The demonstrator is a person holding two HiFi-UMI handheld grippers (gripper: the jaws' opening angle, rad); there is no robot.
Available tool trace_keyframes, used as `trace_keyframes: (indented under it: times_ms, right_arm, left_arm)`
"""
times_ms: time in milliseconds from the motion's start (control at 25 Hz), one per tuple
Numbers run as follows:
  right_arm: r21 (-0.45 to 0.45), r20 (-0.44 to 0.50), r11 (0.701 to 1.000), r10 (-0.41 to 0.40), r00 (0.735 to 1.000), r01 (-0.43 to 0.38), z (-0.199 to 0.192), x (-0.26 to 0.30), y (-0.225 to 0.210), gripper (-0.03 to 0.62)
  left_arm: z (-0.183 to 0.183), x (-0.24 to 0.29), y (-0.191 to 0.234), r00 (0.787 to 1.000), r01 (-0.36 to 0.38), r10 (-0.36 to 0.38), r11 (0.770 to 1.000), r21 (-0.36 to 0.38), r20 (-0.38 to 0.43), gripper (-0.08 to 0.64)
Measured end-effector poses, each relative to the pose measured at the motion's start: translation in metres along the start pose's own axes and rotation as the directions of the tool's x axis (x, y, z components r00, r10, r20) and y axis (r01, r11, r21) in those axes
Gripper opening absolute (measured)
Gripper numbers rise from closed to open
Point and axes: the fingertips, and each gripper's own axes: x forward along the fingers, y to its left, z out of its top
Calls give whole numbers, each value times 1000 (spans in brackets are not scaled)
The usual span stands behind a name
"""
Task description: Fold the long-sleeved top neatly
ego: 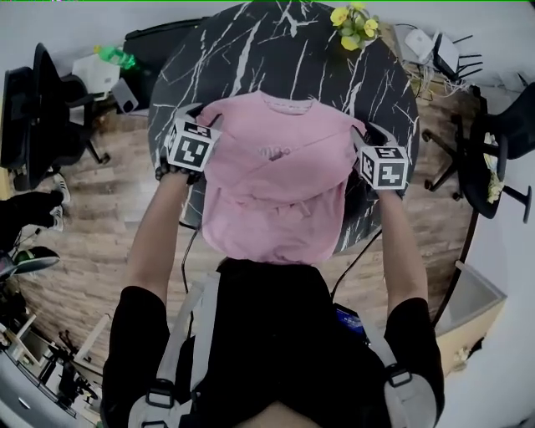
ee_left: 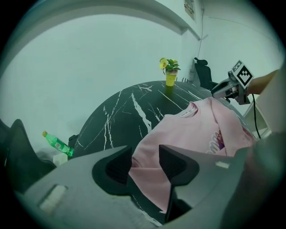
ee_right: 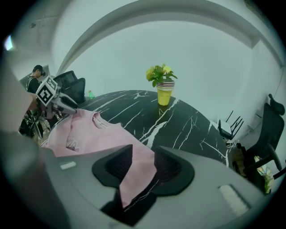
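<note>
A pink long-sleeved top [ego: 276, 192] lies face up on the round black marble table [ego: 276, 50], collar away from me, its near part over the table's front edge. My left gripper [ego: 203, 117] stands at the top's left shoulder. In the left gripper view the jaws [ee_left: 145, 163] stand apart with pink cloth [ee_left: 196, 129] lying between them, the pads not pressing it. My right gripper [ego: 368, 134] is at the right shoulder. In the right gripper view [ee_right: 143, 163] a strip of the top [ee_right: 89, 132] runs down between its pads, pinched.
A yellow pot of flowers [ego: 353, 25] stands at the table's far edge. A green bottle [ego: 117, 57] sits on a box at the far left. Office chairs [ego: 42, 109] [ego: 493, 150] stand on both sides, and a beige bin [ego: 472, 309] is at the near right.
</note>
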Motion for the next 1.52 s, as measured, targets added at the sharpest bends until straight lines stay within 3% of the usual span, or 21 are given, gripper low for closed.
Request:
trace_keyframes:
  times_ms: [240, 560, 800, 960, 1520]
  right_arm:
    - [56, -30, 998, 31, 999, -30, -14, 23, -15, 195]
    - [98, -50, 995, 23, 998, -18, -22, 36, -20, 198]
    - [47, -32, 998, -29, 999, 31, -25, 35, -10, 62]
    - [-21, -2, 996, -81, 997, 81, -15, 35, -13, 49]
    - [-45, 86, 983, -172, 981, 177, 49, 48, -55, 44]
  left_arm:
    - [-9, 20, 5, 997, 62, -64, 997, -38, -49, 232]
    - [-12, 32, 1, 994, 84, -87, 995, -46, -69, 230]
    - [-10, 32, -9, 990, 130, -132, 990, -58, -44, 122]
    - [-4, 37, -7, 994, 100, -101, 995, -8, -38, 54]
    - [57, 55, 32, 999, 24, -25, 999, 31, 46, 55]
